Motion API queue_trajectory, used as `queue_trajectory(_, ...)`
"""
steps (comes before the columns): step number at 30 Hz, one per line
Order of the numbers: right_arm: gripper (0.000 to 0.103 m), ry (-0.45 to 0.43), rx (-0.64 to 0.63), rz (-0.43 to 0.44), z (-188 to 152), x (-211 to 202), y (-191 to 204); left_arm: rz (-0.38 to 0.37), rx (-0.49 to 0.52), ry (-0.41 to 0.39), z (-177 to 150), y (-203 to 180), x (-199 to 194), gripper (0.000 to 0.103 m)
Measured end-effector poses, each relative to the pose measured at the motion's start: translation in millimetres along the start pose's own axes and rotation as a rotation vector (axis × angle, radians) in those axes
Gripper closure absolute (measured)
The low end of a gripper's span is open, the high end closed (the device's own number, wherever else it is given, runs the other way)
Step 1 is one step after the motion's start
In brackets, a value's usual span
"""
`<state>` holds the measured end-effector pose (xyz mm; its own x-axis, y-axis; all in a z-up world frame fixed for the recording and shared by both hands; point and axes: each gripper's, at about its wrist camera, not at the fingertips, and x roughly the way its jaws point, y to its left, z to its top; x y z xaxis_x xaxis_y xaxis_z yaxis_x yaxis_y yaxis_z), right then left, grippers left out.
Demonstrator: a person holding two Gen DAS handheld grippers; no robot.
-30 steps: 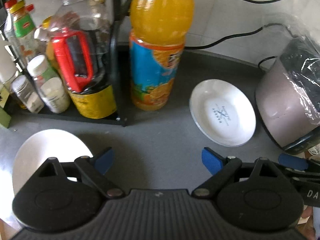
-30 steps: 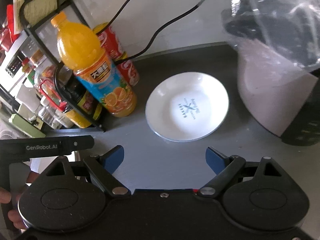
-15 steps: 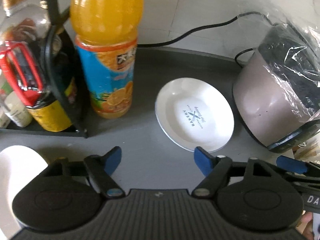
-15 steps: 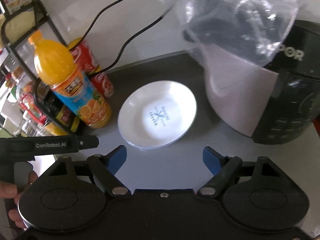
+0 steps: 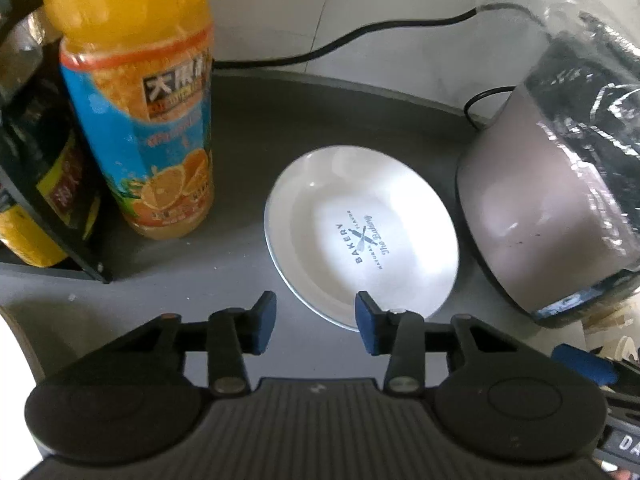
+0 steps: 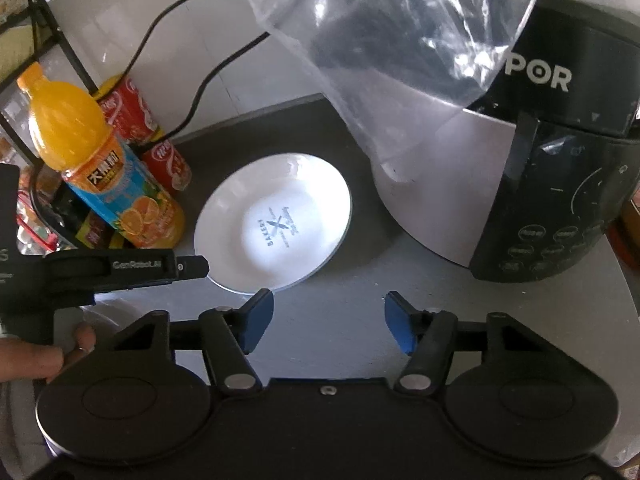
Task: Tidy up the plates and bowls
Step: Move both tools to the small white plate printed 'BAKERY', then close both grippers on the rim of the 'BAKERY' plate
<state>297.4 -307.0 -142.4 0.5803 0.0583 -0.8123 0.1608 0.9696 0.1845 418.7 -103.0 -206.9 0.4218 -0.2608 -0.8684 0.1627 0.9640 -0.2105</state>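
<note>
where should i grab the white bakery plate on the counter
Take the white plate by its near rim, one finger over and one under. It lies flat with a raised, sloping edge. The orange juice bottle and rice cooker flank its sides, so approach from the front.

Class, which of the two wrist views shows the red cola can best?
The right wrist view: the red cola can stands in plain sight behind the orange juice bottle, by the wall. The left wrist view shows none of it; the orange juice bottle fills that side of the picture.
</note>
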Motion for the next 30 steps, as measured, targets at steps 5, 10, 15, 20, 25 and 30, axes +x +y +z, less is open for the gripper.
queue_trajectory(5, 0.043, -0.005, -0.040, -0.003, 2, 0, 8, 0.020, -0.050, 0.014, 0, 5, 20, 0.070)
queue_trajectory(10, 0.043, -0.013, -0.102, -0.004, 6, 3, 22, 0.035, -0.087, 0.027, -1, 10, 37, 0.075)
queue_trajectory(15, 0.043, 0.004, -0.125, -0.006, 7, 11, 29, 0.011, -0.120, 0.027, 0, 13, 45, 0.086)
queue_trajectory(20, 0.043, 0.017, -0.125, -0.002, 8, 18, 31, 0.026, -0.101, 0.027, -2, 12, 43, 0.086)
queue_trajectory(25, 0.043, 0.041, -0.120, 0.001, 9, 27, 34, 0.055, -0.088, 0.041, -7, 21, 36, 0.087)
queue_trajectory(30, 0.043, 0.074, -0.103, 0.011, 8, 38, 38, 0.067, -0.077, 0.056, -14, 34, 28, 0.088)
